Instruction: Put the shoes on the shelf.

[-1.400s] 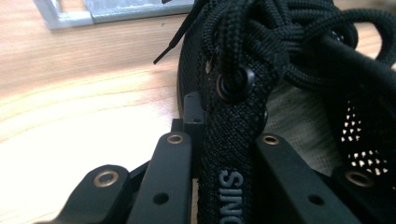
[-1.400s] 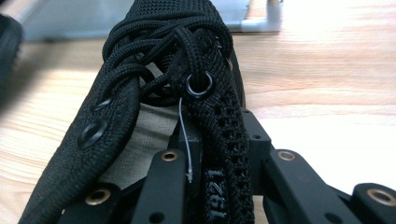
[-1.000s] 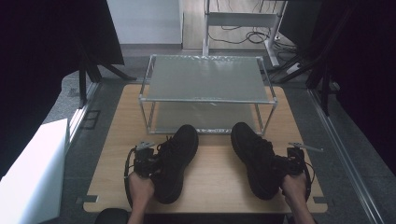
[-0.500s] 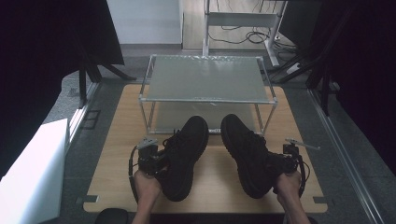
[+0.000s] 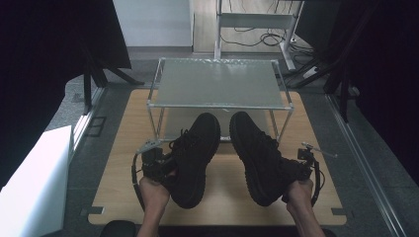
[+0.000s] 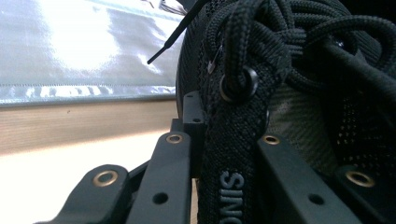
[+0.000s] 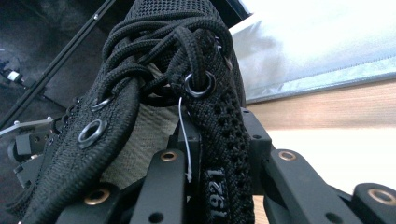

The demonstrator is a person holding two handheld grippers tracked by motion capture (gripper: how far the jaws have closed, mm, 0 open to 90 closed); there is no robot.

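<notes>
Hidden parts: both heels in the high view are covered by the hands and grippers; the toes reach under the front edge of the wire rack (image 5: 217,84), which stands on the desk (image 5: 118,148).
Left gripper (image 5: 153,160): its jaws are closed on the eyelet-side collar of the left shoe (image 5: 195,155), the knit strip pinched between them in the left gripper view (image 6: 219,182).
Right gripper (image 5: 301,165): its jaws are clamped the same way on the collar of the right shoe (image 5: 257,155), seen close in the right gripper view (image 7: 215,182).
Left hand (image 5: 154,190): wraps the gripper at the near edge of the desk.
Right hand (image 5: 299,192): likewise, beside the right shoe's heel.
Shoes' place: side by side at mid-desk, close together but apart, toes pointing away from the person.
Writing, left shoe: white letters on the pinched strip read "SINO", cut off at the bottom edge.
Writing, right shoe: "1921" on the strip between the jaws, partly cut off.
Hard to make out: a thin white thread (image 7: 185,140) hangs from the right shoe's eyelet; its upper end is lost among the laces.
Cut off: the soles of both shoes cannot be seen in the gripper views.
</notes>
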